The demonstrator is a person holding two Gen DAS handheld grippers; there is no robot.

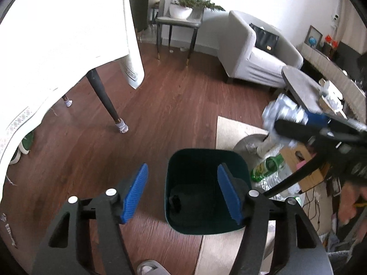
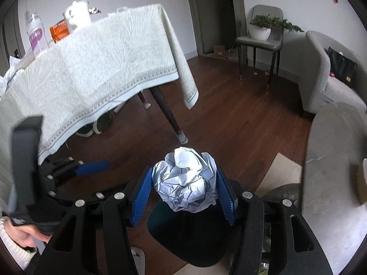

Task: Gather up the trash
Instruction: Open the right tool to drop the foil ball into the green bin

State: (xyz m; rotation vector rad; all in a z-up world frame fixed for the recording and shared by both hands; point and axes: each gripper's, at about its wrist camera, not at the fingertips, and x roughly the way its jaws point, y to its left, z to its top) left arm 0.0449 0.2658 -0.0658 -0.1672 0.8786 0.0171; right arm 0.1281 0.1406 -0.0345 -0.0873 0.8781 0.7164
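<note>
The paper ball (image 2: pixel 185 178) is clamped between the blue pads of the right hand-held gripper (image 2: pixel 184 193), above the near rim of the dark bin (image 2: pixel 183 240) that stands on the floor. The ball is a crumpled lump with no clear long axis and no pointing direction; it bulges past the pads towards the camera's far side and hangs slightly below them.

Risks, as judged from this position:
- Early release. The ball sits over the rim rather than the centre of the opening, so it could strike the edge and roll onto the floor.
- Weak grip. Crumpled paper compresses, so the ball could slip out during travel.
- Collision. The left hand-held gripper (image 1: pixel 182 193) hovers over the same bin with its jaws apart and empty; the two tools are near each other and could knock together.
</note>
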